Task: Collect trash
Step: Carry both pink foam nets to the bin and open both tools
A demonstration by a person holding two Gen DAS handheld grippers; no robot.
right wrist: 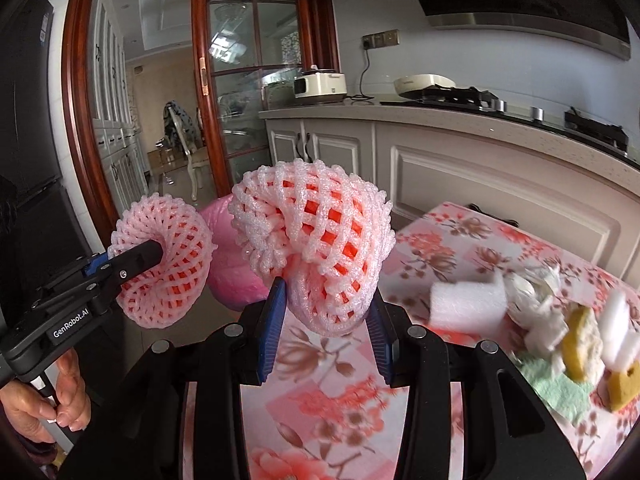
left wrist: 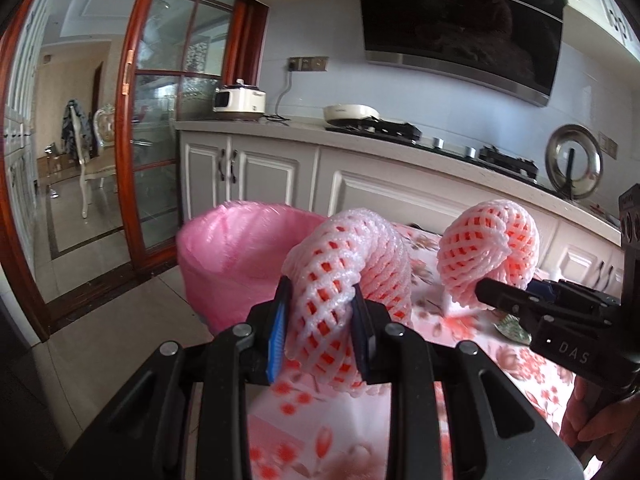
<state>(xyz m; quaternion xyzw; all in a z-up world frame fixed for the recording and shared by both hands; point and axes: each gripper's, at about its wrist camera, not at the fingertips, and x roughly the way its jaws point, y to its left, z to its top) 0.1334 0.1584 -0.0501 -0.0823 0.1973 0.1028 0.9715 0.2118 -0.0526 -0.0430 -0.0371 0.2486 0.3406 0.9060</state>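
Closest to us, low in the left wrist view, our left gripper [left wrist: 320, 320] is clamped on a pink foam net [left wrist: 348, 280]. At centre right of that view, our right gripper [right wrist: 326, 308] pinches a second foam net [right wrist: 316, 240]. Both nets hang above the flowered tablecloth [right wrist: 460, 240]. Behind them at centre left stands the pink-lined bin [left wrist: 232, 256]. Sponge scraps [right wrist: 580, 332] lie at lower right.

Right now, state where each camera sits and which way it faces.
Left wrist: on the left gripper, facing the pink-lined bin and kitchen counter; its jaws pinch a foam net; the right gripper shows at right.
Right wrist: on the right gripper, facing the glass door; left gripper and hand show.
Shared: both nets, bin, floral tablecloth.
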